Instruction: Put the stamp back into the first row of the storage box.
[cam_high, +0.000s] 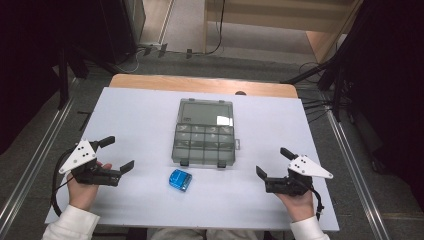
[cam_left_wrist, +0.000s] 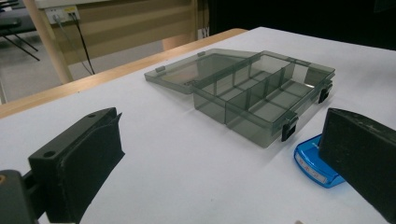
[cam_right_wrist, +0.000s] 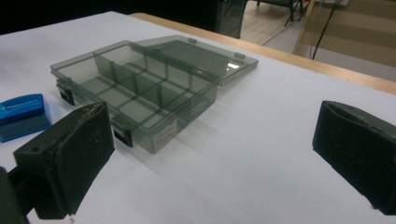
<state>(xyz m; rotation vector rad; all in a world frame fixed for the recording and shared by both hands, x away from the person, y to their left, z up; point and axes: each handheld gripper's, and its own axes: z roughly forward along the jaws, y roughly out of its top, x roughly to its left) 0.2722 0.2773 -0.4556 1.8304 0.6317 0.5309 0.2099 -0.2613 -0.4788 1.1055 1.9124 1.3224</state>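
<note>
From where I sit, the high view gives me my left gripper (cam_high: 118, 154) nearest on the left of the table (cam_high: 140, 120), jaws spread wide with nothing between them, and my right gripper (cam_high: 273, 162) nearest on the right, jaws likewise spread and empty. Both rest well apart from the goods in the middle. I count two grippers, one blue case and one box.

Just beyond them, near the front edge, lies the small blue case (cam_high: 180, 179), just short of the box and not touching it. In the left gripper view the blue case (cam_left_wrist: 312, 164) is half hidden behind my right-hand jaw pad; in the right gripper view the blue case (cam_right_wrist: 24, 113) is cut off by the picture's left edge, and white lettering shows on its top that I cannot read.

Farther in, at the table's middle, sits the smoky compartment box (cam_high: 205, 143), lid (cam_high: 207, 112) thrown back flat on the far side. The gripper views show what the high view blurs: the compartment box (cam_left_wrist: 261, 98) has upright dividers and two black latches on its near wall, all cells empty as far as I can see. A label on the box (cam_right_wrist: 140, 88) end wall is too small to read
</note>
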